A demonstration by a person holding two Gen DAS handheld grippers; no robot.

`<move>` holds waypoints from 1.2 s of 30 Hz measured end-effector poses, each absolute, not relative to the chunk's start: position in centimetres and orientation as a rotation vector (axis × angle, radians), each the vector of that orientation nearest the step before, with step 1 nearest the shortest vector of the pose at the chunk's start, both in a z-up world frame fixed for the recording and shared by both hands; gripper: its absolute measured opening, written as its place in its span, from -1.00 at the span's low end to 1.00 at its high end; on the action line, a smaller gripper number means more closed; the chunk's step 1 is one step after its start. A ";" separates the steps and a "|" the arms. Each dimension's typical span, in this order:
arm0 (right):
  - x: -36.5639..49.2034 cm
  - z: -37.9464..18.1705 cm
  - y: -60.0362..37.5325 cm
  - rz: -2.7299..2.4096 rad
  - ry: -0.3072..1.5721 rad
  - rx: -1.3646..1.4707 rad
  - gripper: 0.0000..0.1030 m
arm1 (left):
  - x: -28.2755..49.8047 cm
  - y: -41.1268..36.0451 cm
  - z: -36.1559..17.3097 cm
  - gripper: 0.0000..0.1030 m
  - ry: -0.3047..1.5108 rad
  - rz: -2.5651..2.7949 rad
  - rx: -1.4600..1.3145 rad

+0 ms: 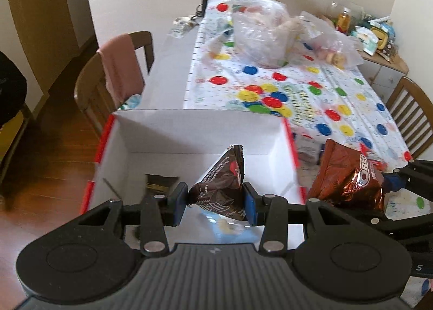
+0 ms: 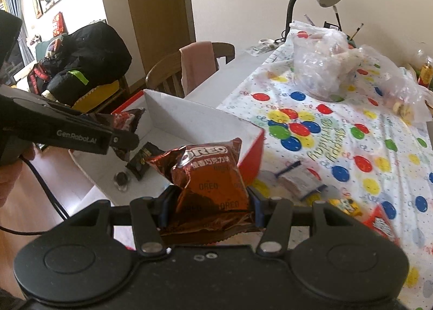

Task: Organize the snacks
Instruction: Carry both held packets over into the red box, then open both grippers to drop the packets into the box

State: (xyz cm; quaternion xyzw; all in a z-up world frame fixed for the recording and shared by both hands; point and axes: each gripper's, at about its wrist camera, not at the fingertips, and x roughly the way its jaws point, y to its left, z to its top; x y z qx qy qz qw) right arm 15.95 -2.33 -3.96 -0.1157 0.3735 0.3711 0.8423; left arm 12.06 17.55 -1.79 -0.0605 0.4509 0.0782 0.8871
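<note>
While both grippers pinch packets, the left gripper (image 1: 216, 201) should lower its dark chocolate packet (image 1: 222, 182) into the white box (image 1: 189, 126) before the right gripper (image 2: 208, 207) releases its Oreo packet (image 2: 208, 172).

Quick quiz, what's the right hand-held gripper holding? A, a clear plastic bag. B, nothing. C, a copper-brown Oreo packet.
C: the right hand-held gripper is shut on the Oreo packet, its logo readable, just short of the red and white box.

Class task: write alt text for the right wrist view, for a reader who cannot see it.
The right gripper clamps a brown Oreo packet near a white, red-sided box. At left, the left gripper holds a dark snack packet over the box, beside a balloon-print tablecloth.
</note>
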 end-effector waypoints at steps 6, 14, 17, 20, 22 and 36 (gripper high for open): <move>16.6 -5.1 1.8 0.756 0.810 -0.263 0.04 | 13.0 21.5 -3.1 -0.18 0.977 0.175 -0.122; 18.3 -7.8 6.4 0.726 0.881 -0.302 0.04 | 15.1 24.5 -6.0 -0.18 1.066 0.189 -0.080; 18.9 -9.1 7.9 0.717 0.918 -0.327 0.03 | 15.8 24.8 -6.9 -0.18 1.101 0.181 -0.068; 19.3 -10.1 8.7 0.706 0.943 -0.342 0.04 | 16.5 25.1 -7.9 -0.18 1.139 0.171 -0.057; 19.5 -10.7 9.1 0.701 0.961 -0.351 0.03 | 16.9 25.3 -8.6 -0.18 1.172 0.165 -0.054; 19.9 -12.2 10.1 0.674 0.996 -0.376 0.05 | 18.4 25.1 -12.0 -0.16 1.269 0.150 -0.036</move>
